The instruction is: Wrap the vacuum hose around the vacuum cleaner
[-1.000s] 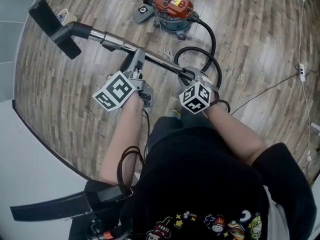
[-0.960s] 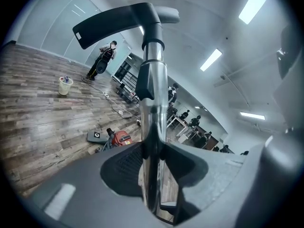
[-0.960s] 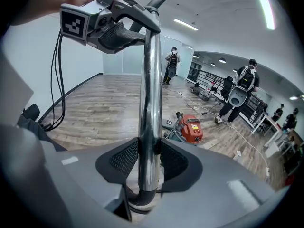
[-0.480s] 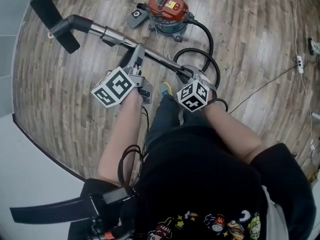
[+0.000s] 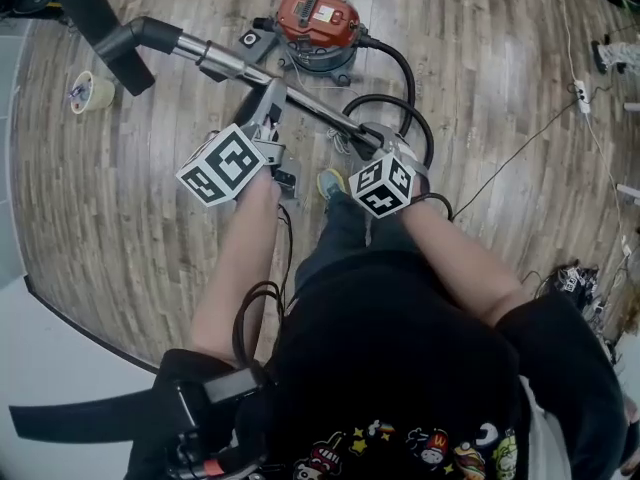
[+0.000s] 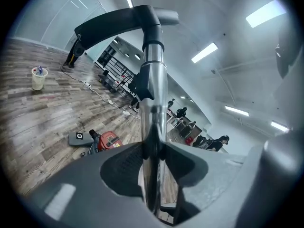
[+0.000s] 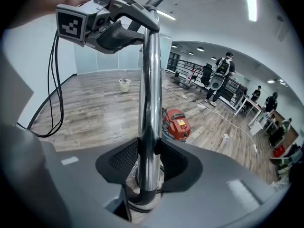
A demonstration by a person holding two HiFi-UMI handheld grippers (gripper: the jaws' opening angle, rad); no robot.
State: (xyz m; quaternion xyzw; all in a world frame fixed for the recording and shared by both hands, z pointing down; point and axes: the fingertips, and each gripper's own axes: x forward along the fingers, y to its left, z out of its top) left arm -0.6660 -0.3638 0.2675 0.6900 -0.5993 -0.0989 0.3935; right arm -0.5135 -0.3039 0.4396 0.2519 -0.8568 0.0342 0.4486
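The red vacuum cleaner (image 5: 318, 26) stands on the wood floor ahead of me. Its black hose (image 5: 408, 118) loops from the body to the near end of the chrome wand (image 5: 300, 96). The wand is lifted, and its black floor head (image 5: 95, 20) points far left. My left gripper (image 5: 268, 110) is shut on the wand's middle. In the left gripper view the wand (image 6: 153, 127) runs up between the pads of the left gripper (image 6: 153, 167). My right gripper (image 5: 375, 146) is shut on the wand's near end by the hose joint. The right gripper view shows the right gripper (image 7: 148, 160) clamping the wand (image 7: 149, 94), with the vacuum cleaner (image 7: 176, 124) beyond.
A paper cup (image 5: 88, 91) stands on the floor at left. A grey accessory (image 5: 252, 40) lies beside the vacuum. Thin cables (image 5: 520, 148) and a power strip (image 5: 580, 90) cross the floor at right. People (image 7: 221, 77) stand far off by tables.
Both grippers and the wand have shifted toward the vacuum, and the floor head has swung up and left in the view. The paper cup has come into view at left.
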